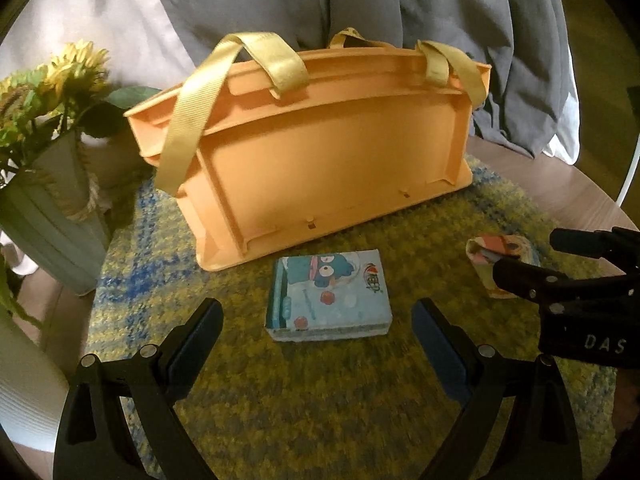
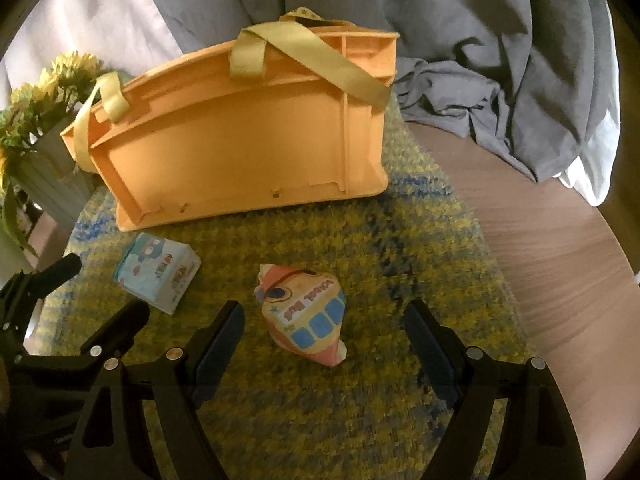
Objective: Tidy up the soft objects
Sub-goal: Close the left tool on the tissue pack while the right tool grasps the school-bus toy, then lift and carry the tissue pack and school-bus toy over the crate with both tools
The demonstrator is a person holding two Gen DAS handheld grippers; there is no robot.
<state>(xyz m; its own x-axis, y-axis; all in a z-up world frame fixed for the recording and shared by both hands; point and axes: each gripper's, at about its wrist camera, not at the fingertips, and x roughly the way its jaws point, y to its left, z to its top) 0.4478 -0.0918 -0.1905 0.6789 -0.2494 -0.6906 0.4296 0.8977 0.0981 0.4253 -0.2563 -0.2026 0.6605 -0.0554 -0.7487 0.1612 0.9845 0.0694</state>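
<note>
A light blue cartoon tissue pack lies on the yellow-blue mat in front of the orange basket with yellow straps. My left gripper is open, its fingers on either side of the pack, just short of it. In the right wrist view a soft school-bus pouch lies on the mat between the open fingers of my right gripper. The tissue pack lies to its left, the basket behind. The pouch shows partly hidden behind my right gripper in the left wrist view.
A pale pot with sunflowers stands left of the basket. Grey cloth is heaped behind and to the right. The mat covers a round wooden table, bare at the right edge.
</note>
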